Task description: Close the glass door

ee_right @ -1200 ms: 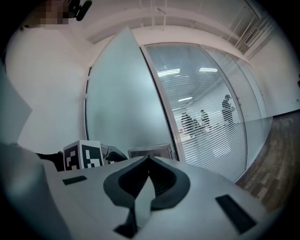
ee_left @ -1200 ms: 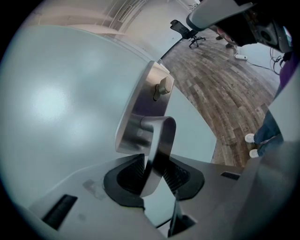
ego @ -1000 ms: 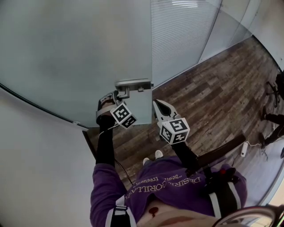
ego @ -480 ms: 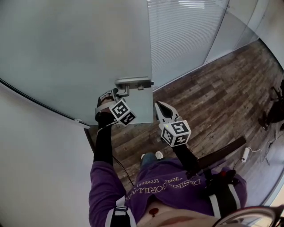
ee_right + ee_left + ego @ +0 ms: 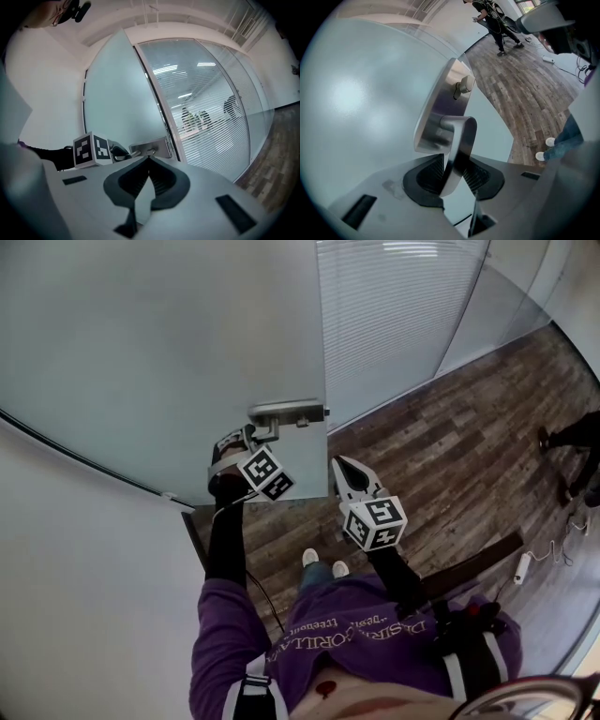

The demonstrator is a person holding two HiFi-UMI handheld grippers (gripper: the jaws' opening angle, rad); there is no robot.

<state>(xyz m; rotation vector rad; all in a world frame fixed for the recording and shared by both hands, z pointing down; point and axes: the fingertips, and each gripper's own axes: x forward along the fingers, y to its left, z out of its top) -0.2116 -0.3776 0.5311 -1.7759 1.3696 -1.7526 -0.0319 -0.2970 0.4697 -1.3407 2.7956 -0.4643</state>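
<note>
**Left tongs pinch the door handle**

The big frosted glass door (image 5: 169, 352) stands right in front of the person. It fills the top left of the head view. On its right edge sits a silver metal plate (image 5: 286, 413). A silver metal lever handle (image 5: 459, 140) sticks out from that plate.

The left tongs (image 5: 454, 176) reach up to the door and pinch the handle. The flat bar of the handle sits between the two ribbed black pads.

The right tongs (image 5: 149, 161) are pressed together at the tips, with nothing between them. They hang in the air just beside the door's right edge and touch nothing.

Past the door's edge is a glass wall with white blinds (image 5: 394, 306). Below it is a brown wooden floor (image 5: 450, 427). The person wears a purple top (image 5: 356, 634) and white shoes (image 5: 323, 563).
</note>
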